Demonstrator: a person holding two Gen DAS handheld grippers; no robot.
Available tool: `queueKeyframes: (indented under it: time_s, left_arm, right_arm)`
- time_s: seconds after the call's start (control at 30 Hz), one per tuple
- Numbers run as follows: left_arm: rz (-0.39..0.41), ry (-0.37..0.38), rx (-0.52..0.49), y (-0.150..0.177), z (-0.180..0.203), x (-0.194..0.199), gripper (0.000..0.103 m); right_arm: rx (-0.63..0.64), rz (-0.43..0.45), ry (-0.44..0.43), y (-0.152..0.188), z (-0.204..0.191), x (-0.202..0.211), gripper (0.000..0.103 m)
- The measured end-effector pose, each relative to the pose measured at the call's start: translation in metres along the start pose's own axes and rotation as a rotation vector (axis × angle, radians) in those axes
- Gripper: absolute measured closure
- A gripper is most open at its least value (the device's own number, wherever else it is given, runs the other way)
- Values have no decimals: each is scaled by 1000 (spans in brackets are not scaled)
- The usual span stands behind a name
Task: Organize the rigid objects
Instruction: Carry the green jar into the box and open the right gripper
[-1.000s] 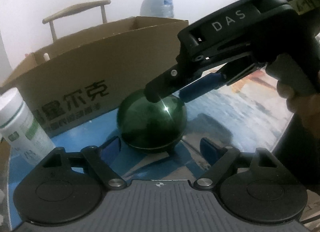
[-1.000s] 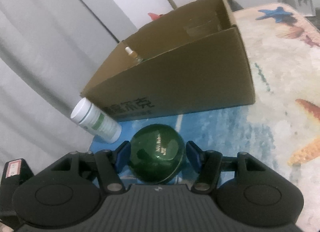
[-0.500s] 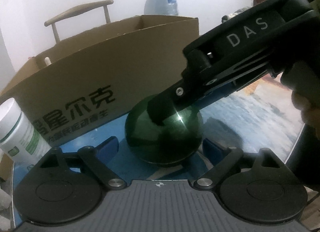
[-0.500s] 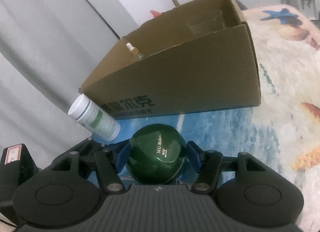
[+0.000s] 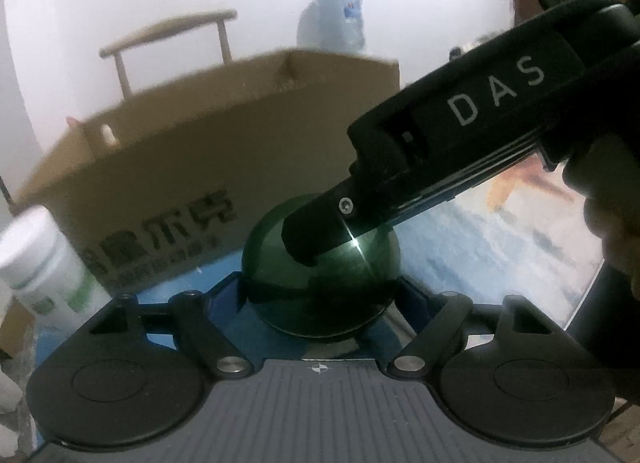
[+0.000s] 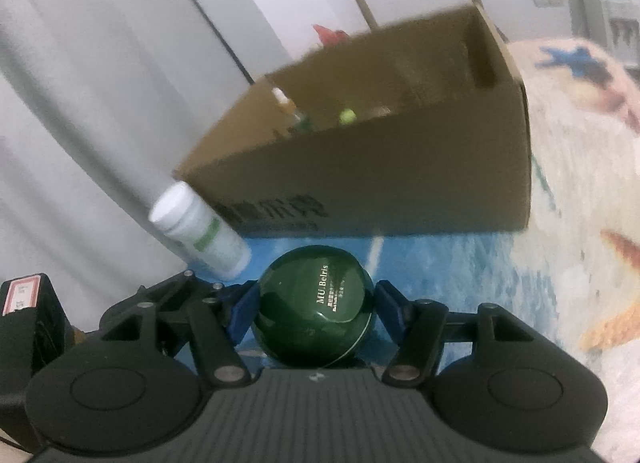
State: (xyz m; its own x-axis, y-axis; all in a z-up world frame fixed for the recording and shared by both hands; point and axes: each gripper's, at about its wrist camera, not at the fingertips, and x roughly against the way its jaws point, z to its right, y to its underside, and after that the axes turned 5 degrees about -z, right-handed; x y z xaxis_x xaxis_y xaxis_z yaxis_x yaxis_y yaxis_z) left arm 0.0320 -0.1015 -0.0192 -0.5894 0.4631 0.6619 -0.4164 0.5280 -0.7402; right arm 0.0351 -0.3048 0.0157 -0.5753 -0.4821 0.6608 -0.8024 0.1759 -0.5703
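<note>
Right wrist view: the right gripper (image 6: 316, 309) clasps the round green jar (image 6: 314, 305) between its blue pads. Ahead stands the cardboard box (image 6: 400, 179), holding small bottles; a white bottle (image 6: 200, 229) stands ahead-left. The left gripper (image 5: 320, 295) flanks the jar; contact unclear.

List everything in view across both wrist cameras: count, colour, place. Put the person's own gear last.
Round jar: one, dark green, gold lettering on the lid, on the blue part of the mat, between both claws' fingers.
Cardboard box: one, brown, open top, black printed characters on its front, behind the jar; a few small items inside, too blurred to name.
Plastic bottle: one, white with green label, beside the box's left front corner.
Mat: one, blue and cream seaside print with starfish, under everything.
Chair: one, pale wood, behind the box.
Water jug: one, pale blue, behind the box.
Left claw: one, black with blue pads, fingers either side of the jar.
Right claw: one, black with blue pads, closed on the jar.
</note>
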Motion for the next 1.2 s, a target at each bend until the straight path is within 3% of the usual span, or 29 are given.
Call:
queueKeyframes:
  time_s: [0.33,0.5,0.67,0.9,1.2]
  left_arm:
    - [243,-73,13,-55,-5,67,22]
    - [269,-55,37,-95,-11,58,22]
    - [171,22,112,-131,-28,15,22]
    - [-19,130,220,-149,-48,-55,22]
    - [-161,179,264,-155,-50,-86,22]
  right_arm:
    - [268,219,45,-31,-62,72,32]
    - [328,270,103,-64,-65,83,32]
    - [312,182,141,-113,-39,62,31]
    - [238,-28,172,-164,13,9,32]
    - [237,-141,180,-163,37,-12,32]
